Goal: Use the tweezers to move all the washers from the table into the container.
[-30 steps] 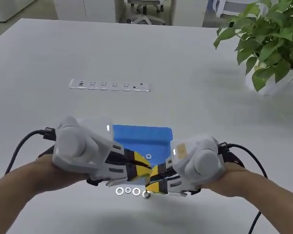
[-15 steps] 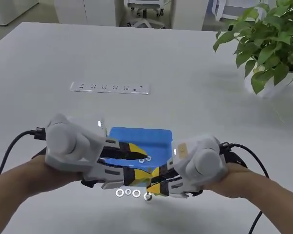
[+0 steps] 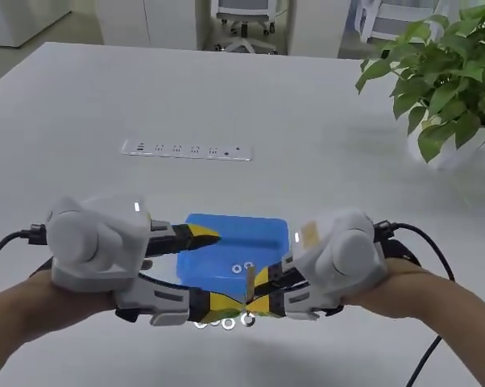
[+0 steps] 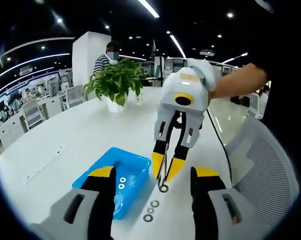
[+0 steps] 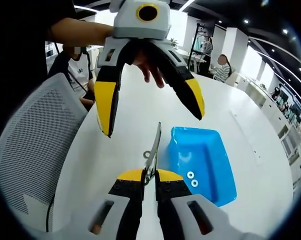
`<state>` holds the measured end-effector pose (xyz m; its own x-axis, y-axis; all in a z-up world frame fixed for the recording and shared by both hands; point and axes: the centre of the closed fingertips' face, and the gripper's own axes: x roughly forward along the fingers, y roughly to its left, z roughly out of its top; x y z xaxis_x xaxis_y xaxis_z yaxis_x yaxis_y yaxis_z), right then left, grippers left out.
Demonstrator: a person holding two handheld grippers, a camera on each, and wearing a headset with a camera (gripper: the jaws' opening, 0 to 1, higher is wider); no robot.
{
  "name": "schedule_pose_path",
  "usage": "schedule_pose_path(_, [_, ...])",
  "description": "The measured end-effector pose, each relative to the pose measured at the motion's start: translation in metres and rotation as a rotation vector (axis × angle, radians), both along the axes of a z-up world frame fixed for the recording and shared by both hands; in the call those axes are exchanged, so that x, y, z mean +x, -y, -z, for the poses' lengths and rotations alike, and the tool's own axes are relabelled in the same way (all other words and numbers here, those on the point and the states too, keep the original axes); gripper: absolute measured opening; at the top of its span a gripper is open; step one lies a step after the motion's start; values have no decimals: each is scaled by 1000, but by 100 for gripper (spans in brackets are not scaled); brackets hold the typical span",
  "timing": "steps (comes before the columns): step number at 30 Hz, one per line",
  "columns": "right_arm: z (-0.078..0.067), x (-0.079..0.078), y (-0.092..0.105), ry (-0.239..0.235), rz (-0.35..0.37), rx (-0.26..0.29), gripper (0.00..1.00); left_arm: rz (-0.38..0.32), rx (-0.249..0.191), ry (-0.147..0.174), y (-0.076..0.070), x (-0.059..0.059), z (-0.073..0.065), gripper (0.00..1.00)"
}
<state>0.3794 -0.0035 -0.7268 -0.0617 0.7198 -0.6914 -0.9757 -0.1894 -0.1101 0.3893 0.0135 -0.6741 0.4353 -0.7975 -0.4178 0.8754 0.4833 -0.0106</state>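
Observation:
My right gripper (image 5: pixel 149 176) is shut on the metal tweezers (image 5: pixel 152 150), whose tip points down at a washer (image 5: pixel 147 154) on the table just beside the blue container (image 5: pixel 203 157). Two washers (image 5: pixel 192 179) lie inside the container. My left gripper (image 4: pixel 154 172) faces the right one with its jaws wide open and nothing between them. In the head view the tweezers (image 3: pixel 250 282) stand between the grippers at the container's (image 3: pixel 234 238) near edge. A row of washers (image 3: pixel 225 322) lies on the table, partly hidden under the left gripper (image 3: pixel 213 270) and the right gripper (image 3: pixel 256 295).
A white power strip (image 3: pixel 186 150) lies on the table beyond the container. A potted plant (image 3: pixel 448 81) stands at the far right. Office chairs sit past the table's far edge. Cables trail from both grippers toward the person.
My left gripper has opened wide and drawn back to the left. A second washer now lies in the container. The right gripper stays shut on the tweezers.

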Motion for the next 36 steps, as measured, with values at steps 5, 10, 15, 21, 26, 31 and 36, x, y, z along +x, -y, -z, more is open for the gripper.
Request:
schedule_pose_path(5, [-11, 3, -1, 1, -5, 14, 9, -24, -9, -9, -1, -2, 0, 74])
schedule_pose_path(10, [-23, 10, -5, 4, -7, 32, 9, -49, -16, -10, -5, -2, 0, 80])
schedule_pose_path(15, [-33, 22, -10, 14, -5, 50, 9, -66, -23, -25, -9, -3, 0, 88])
schedule_pose_path(21, [-34, 34, -17, 22, -5, 64, 9, -80, -35, -37, -15, -5, 0, 94])
schedule_pose_path(26, [-33, 43, -23, 32, -7, 67, 9, -96, -39, -34, -21, -5, 0, 96])
schedule_pose_path(31, [-30, 53, -30, 43, -6, 70, 9, -120, -39, -31, -29, -2, 1, 99])
schedule_pose_path(36, [-23, 59, -36, 53, -11, 66, 9, -136, -39, -29, -36, 1, 2, 99])
